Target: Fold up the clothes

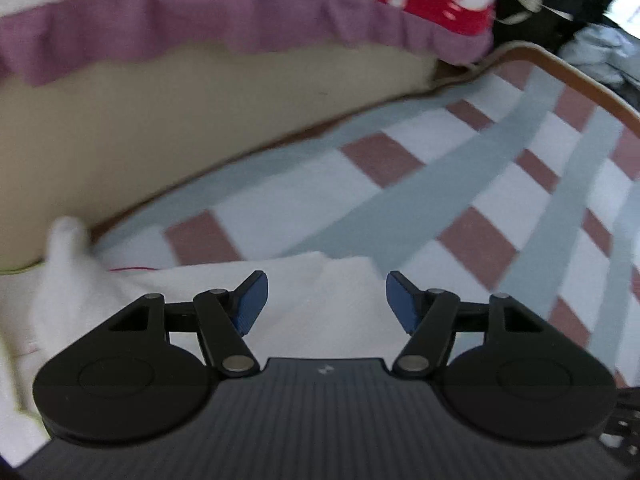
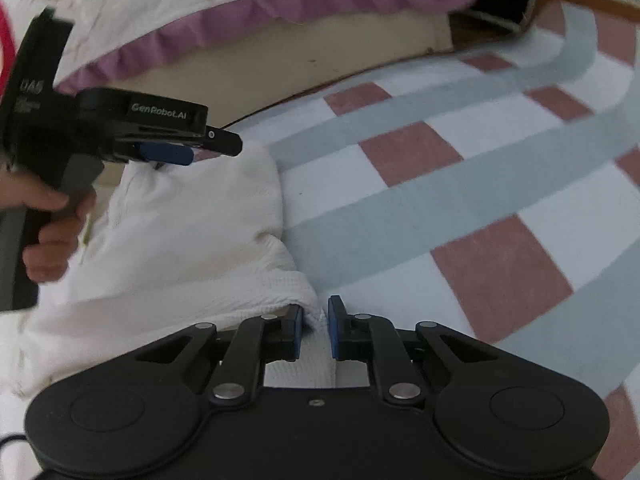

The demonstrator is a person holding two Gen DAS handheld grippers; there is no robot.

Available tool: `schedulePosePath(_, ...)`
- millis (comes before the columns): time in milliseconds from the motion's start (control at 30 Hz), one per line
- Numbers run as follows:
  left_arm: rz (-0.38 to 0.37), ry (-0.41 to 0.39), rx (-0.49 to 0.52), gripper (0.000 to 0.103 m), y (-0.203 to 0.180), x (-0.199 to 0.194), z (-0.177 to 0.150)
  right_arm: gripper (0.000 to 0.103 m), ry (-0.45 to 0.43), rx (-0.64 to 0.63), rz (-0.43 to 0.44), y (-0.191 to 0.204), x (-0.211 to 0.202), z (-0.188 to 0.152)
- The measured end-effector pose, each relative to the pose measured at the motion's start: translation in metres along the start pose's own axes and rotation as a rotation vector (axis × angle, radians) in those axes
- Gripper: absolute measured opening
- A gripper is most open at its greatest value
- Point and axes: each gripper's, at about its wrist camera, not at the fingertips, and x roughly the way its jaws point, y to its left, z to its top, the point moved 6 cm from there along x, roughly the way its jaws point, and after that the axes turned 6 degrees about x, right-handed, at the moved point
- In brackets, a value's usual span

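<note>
Gripping white garment edge, right tool; checked cover bare beyond.

Plenty of open checked cover ahead and right of the right gripper jaws, nothing on it. Left of them the bunched white garment and the left gripper block. Farther ahead, a beige wall.
</note>
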Motion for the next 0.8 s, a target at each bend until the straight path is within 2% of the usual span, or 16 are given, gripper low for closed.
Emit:
schedulePosePath(33,-0.01,0.007,0.012,0.065,-0.003,0.004,0.001,0.014,0.002,0.003,0.008,0.0,0.0,-0.001)
schedulePosePath(133,0.045,-0.004,0.069,0.062,-0.012,0.01,0.002,0.013,0.002,-0.036,0.016,0.004,0.0,-0.004)
schedulePosePath(167,0.037,0.003,0.076,0.062,-0.015,0.012,0.001,0.013,-0.001,-0.06,0.009,0.007,0.0,-0.004)
schedulePosePath(233,0.024,0.023,0.051,0.063,-0.014,0.018,-0.001,0.013,-0.006,-0.079,0.001,0.009,0.0,-0.004)
schedulePosePath(333,0.045,0.047,0.007,0.062,-0.006,0.029,-0.001,0.013,-0.019,-0.058,0.01,0.006,-0.001,-0.001)
schedulePosePath(400,0.076,0.048,0.011,0.02,-0.003,0.031,-0.002,0.018,-0.028,-0.029,0.035,0.004,0.001,-0.003)
schedulePosePath(433,0.092,0.046,0.019,0.007,-0.002,0.028,-0.002,0.018,-0.029,-0.026,0.042,0.004,0.003,-0.004)
schedulePosePath(467,0.108,0.026,0.024,0.005,-0.003,0.024,0.0,0.018,-0.034,-0.034,0.041,0.005,0.003,-0.004)
schedulePosePath(500,0.122,-0.013,0.027,0.005,-0.004,0.017,0.003,0.01,-0.039,-0.043,0.041,0.006,0.003,-0.004)
schedulePosePath(567,0.146,-0.075,0.042,0.005,-0.007,0.007,0.01,0.008,-0.064,-0.062,0.03,0.007,0.0,-0.001)
schedulePosePath(633,0.139,-0.111,0.043,0.005,-0.008,0.005,0.018,0.007,-0.08,-0.028,0.035,0.002,-0.005,0.003)
schedulePosePath(800,0.117,-0.1,0.039,0.005,-0.011,0.018,0.017,0.007,-0.051,0.047,0.023,-0.01,-0.002,0.004)
